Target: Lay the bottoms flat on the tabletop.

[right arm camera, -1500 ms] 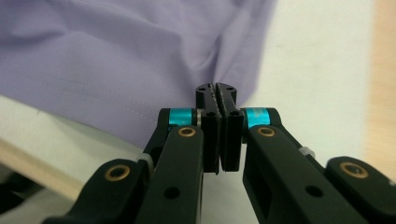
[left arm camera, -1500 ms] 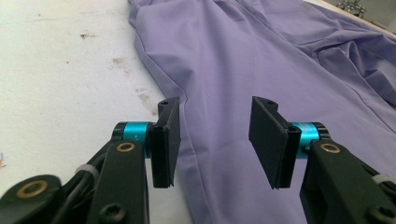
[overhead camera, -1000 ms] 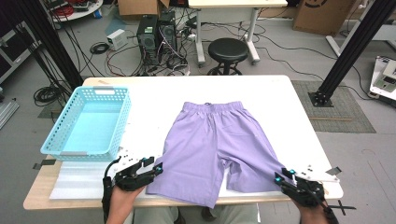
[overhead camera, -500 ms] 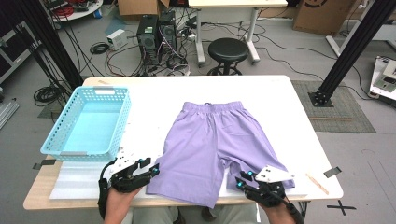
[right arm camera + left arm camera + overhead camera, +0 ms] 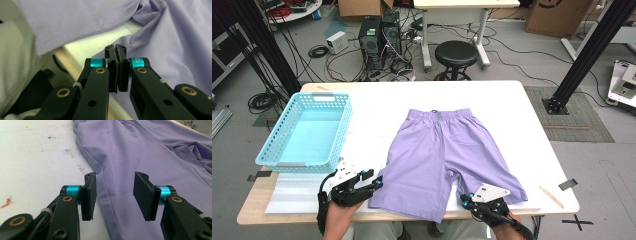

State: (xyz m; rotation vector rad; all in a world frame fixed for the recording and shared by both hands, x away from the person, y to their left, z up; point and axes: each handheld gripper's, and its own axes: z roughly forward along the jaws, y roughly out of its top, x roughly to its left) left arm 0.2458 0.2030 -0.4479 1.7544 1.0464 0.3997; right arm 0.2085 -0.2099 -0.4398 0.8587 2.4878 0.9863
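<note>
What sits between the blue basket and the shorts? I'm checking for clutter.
Nothing: bare white table separates the basket from the shorts in the high view.

This is a robotics lab or test room. A white work table (image 5: pixel 512 100) stands on grey carpet inside black metal rig posts (image 5: pixel 269 45). On the far floor sit desktop computer towers (image 5: pixel 379 40) amid tangled cables (image 5: pixel 319 52), with a black stool (image 5: pixel 457 55) and cardboard boxes (image 5: pixel 554 15) nearby.
</note>
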